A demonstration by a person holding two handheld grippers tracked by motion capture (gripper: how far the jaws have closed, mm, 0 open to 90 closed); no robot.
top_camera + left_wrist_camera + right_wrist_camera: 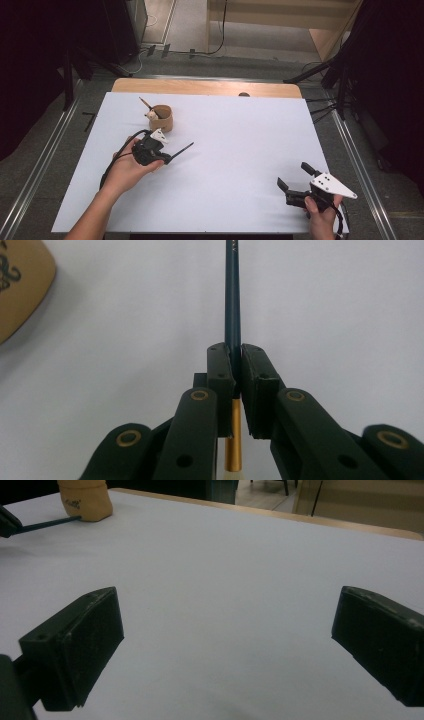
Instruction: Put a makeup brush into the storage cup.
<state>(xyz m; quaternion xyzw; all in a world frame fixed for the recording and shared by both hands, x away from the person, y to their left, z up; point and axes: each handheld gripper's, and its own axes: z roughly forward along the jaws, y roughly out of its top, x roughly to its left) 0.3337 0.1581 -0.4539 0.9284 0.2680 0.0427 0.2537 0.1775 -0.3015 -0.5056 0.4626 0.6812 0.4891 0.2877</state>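
Observation:
My left gripper [167, 159] is shut on a dark teal pencil [182, 149] that sticks out to the right, low over the white table sheet [240, 150]. In the left gripper view the pads clamp the pencil [232, 300] near its gold ferrule and pale eraser end, and the gripper [237, 352] points along it. A tan cup [161, 118] stands just behind this hand, with another pencil [146, 104] and a small pale thing in it. At the near right, my right gripper [294, 175] rests open with nothing between its jaws [227, 630].
The tan cup [84, 500] and the held pencil [50, 524] appear far left in the right gripper view. The cup's edge [22, 285] sits at the upper left of the left gripper view. A wooden table edge [205, 87] borders the sheet at the back.

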